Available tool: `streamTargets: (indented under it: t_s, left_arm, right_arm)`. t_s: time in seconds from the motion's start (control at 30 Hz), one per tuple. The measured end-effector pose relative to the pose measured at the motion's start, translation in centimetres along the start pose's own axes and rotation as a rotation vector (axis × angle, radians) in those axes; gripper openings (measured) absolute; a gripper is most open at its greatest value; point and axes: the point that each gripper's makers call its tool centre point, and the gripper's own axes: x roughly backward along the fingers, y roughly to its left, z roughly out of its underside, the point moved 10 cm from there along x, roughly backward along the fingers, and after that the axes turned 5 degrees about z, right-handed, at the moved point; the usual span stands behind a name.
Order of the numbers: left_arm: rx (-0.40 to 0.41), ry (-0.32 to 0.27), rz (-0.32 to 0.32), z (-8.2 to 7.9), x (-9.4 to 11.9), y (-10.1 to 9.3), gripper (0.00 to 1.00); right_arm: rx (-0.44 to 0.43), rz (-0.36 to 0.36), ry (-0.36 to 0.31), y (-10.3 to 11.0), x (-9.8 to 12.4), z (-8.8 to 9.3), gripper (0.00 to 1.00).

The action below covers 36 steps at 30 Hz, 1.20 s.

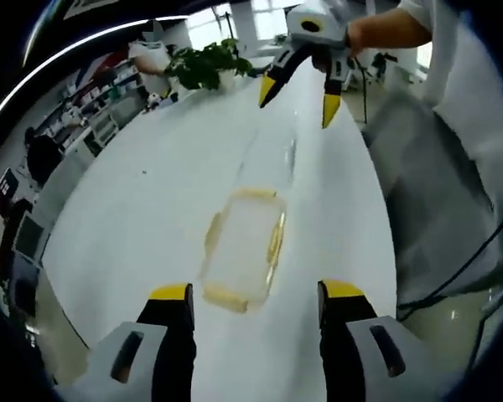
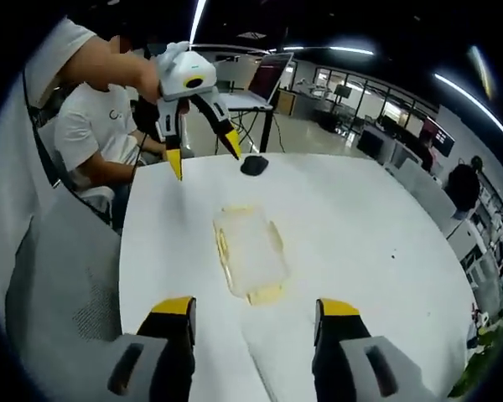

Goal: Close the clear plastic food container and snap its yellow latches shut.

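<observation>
The clear plastic food container (image 1: pixel 243 251) lies flat on the white table (image 1: pixel 151 209), with yellow latches along its sides and near end. A faint clear shape stretches past its far end; I cannot tell whether that is the lid. My left gripper (image 1: pixel 256 293) hovers open just short of the container's near end, nothing between its jaws. My right gripper (image 1: pixel 298 99) hangs open above the table beyond the far end. In the right gripper view the container (image 2: pixel 251 255) lies ahead of the open right gripper (image 2: pixel 253 307), and the left gripper (image 2: pixel 205 157) hovers open beyond it.
A potted plant (image 1: pixel 205 63) stands at the table's far end. A black mouse-like object (image 2: pixel 253 165) lies on the table (image 2: pixel 360 234) past the container. A person in a white shirt (image 2: pixel 92 126) sits beside the table. Grey floor lies past the table edge (image 1: pixel 386 218).
</observation>
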Motion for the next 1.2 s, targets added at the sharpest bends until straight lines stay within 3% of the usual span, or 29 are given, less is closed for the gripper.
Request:
streamTargets:
  t_s: [0.13, 0.53, 1.2]
  left_arm:
    - [-0.030, 0.044, 0.014, 0.2, -0.6, 0.6, 0.57]
    - [-0.058, 0.058, 0.069, 1.0, -2.6, 2.8, 0.57]
    - [-0.101, 0.137, 0.157, 3.6, -5.9, 5.0, 0.51]
  right_arm:
    - [0.007, -0.011, 0.004, -0.2, -0.8, 0.0, 0.55]
    - [0.064, -0.068, 0.021, -1.2, -3.1, 0.0, 0.49]
    - [0.125, -0.131, 0.116, -2.1, -8.3, 0.6, 0.45]
